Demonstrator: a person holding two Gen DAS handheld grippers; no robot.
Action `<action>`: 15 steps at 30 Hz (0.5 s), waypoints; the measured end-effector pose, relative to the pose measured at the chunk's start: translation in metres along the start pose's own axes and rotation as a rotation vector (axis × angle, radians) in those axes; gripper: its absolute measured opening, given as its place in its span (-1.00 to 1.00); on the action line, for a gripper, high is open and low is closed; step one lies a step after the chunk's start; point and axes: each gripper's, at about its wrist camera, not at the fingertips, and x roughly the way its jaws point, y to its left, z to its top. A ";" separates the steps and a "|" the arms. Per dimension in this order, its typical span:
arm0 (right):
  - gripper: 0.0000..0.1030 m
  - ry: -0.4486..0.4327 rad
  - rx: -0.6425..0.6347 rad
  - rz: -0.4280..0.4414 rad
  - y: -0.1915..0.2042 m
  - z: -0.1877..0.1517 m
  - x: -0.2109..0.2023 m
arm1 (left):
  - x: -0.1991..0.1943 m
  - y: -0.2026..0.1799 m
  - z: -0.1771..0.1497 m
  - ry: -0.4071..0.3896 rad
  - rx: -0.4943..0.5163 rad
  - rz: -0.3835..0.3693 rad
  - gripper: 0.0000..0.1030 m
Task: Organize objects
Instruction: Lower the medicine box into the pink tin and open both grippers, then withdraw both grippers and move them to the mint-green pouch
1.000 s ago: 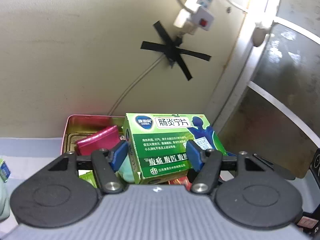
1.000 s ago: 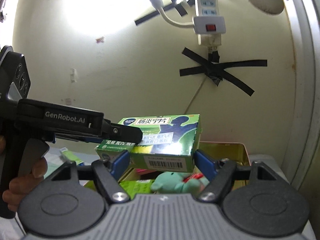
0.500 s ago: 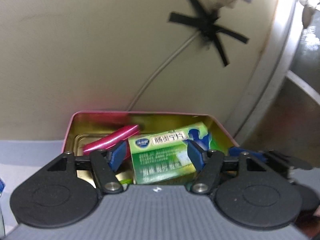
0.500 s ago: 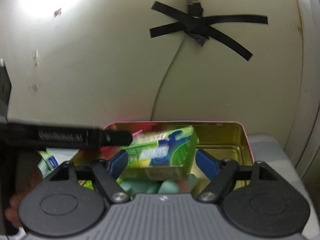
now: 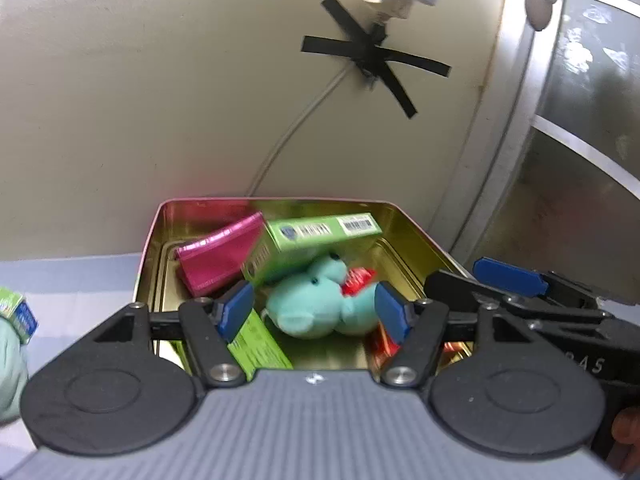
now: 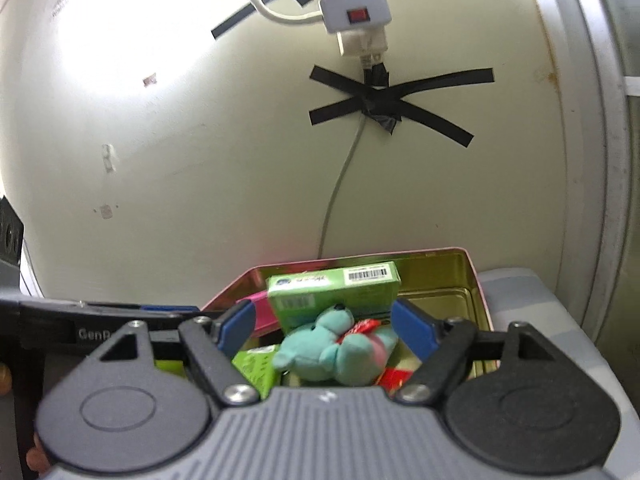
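A green medicine box (image 5: 312, 242) lies tilted in the gold tin (image 5: 416, 236), resting on a teal plush bear (image 5: 316, 304). A pink foil pouch (image 5: 220, 258), another green box (image 5: 260, 344) and red wrappers (image 5: 358, 278) also lie in the tin. My left gripper (image 5: 316, 312) is open and empty above the tin's near side. My right gripper (image 6: 326, 326) is open and empty, hovering over the bear (image 6: 332, 354) with the green medicine box (image 6: 336, 292) just beyond, inside the tin (image 6: 476, 280).
The tin stands against a cream wall with a cable held by black tape (image 5: 376, 60) and a power strip (image 6: 356, 12). A small green box (image 5: 18, 312) sits at far left on the blue cloth. A metal door frame (image 5: 516, 120) rises at right.
The green box left my left gripper's jaws and dropped into the tin onto the bear. Both grippers now stand back from it, open.
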 end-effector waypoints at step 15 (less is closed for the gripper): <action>0.58 -0.088 0.069 0.026 0.022 -0.071 -0.109 | -0.071 -0.016 -0.082 0.000 0.060 0.036 0.35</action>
